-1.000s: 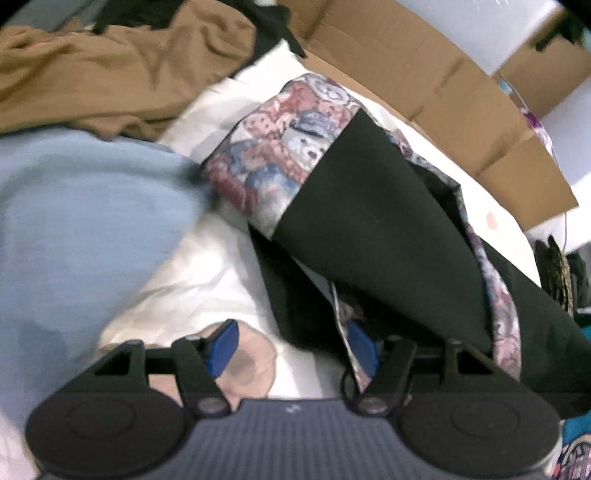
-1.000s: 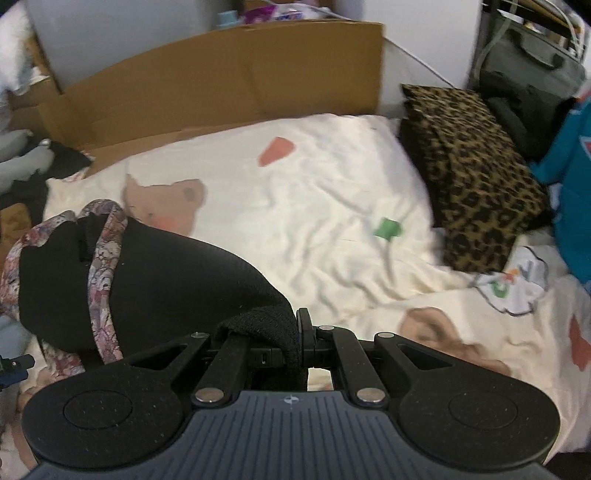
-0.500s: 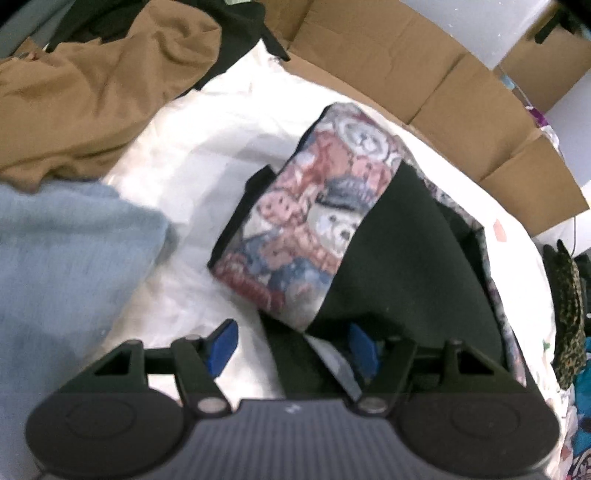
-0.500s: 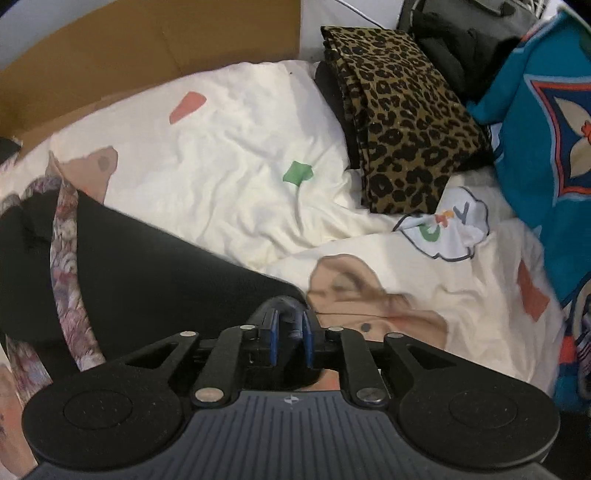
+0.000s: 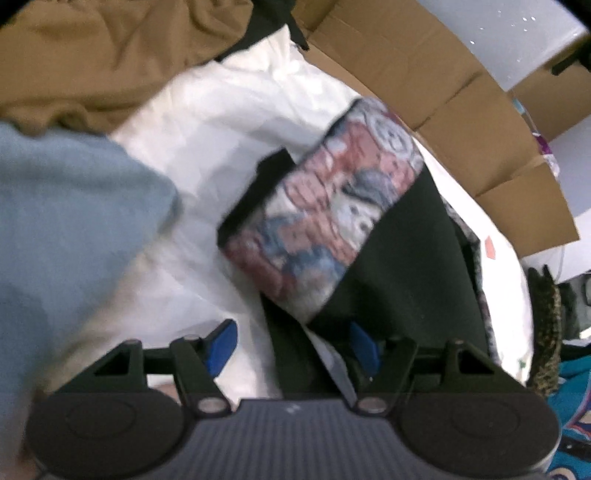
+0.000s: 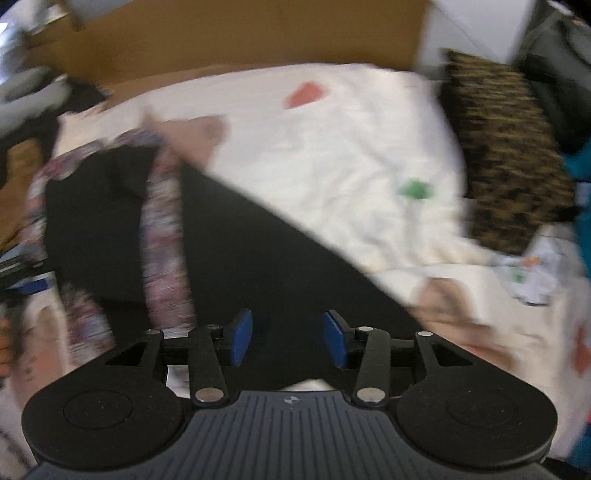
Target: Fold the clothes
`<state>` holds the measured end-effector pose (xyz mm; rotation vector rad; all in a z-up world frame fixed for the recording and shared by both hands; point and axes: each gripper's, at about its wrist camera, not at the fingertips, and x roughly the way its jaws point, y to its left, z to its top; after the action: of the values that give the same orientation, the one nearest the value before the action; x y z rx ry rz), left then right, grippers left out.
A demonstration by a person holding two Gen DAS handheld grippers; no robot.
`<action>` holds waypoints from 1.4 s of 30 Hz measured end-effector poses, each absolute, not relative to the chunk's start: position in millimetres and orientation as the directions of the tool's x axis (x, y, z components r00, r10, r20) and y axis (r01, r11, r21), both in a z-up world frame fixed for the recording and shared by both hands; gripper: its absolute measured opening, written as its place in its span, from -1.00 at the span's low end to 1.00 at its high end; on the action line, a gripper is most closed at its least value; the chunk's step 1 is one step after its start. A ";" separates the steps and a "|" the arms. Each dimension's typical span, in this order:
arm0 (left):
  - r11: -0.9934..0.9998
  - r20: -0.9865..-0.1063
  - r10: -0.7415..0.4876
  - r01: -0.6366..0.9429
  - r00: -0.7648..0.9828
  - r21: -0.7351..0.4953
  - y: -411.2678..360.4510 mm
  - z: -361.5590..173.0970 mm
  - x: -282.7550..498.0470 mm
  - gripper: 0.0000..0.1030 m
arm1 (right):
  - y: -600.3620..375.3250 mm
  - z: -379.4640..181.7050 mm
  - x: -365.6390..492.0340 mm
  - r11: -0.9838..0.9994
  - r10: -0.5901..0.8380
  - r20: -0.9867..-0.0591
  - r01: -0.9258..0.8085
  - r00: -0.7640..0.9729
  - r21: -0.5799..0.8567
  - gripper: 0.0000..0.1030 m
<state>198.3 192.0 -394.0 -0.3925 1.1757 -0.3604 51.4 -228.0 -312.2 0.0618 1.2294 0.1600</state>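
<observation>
Brown cardboard [image 6: 236,40] lines the bed's far edge — beside it, a leopard-print cushion [image 6: 506,147].

A black top [image 5: 402,258] with a teddy-bear patterned band [image 5: 325,225] lies folded over on my white bed sheet [image 5: 229,110]. In the right view, its black cloth [image 6: 236,251] is spread flat with a patterned strip [image 6: 162,236] running down it.

Bed covered by a cream sheet [image 6: 332,155] with coloured shapes and bear prints, flattened brown cardboard [image 5: 424,70] propped along its far edge, pale wall [image 5: 517,33] behind, leopard-print cushion [image 6: 506,155] at one side, even soft light
</observation>
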 end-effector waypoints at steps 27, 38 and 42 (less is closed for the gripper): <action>0.856 -0.794 -0.503 0.070 0.341 -0.512 216.1 -371.1 146.4 -0.97 | -168.6 -406.2 34.1 0.945 0.208 -0.948 -0.300 0.242 0.131 -0.33; 0.846 -0.771 -0.514 0.075 0.376 -0.527 210.0 -368.9 136.5 -0.98 | -161.3 -379.6 30.1 0.902 0.180 -0.964 -0.424 0.197 0.082 -0.99; 0.851 -0.768 -0.508 0.090 0.389 -0.517 212.0 -357.2 122.9 -0.98 | -169.6 -354.1 36.3 0.881 0.155 -0.970 -0.470 0.187 0.051 -1.00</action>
<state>122.9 212.0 -357.2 -0.4293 1.1134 -0.3952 36.3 -169.6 -354.1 -0.2835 1.3144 0.4482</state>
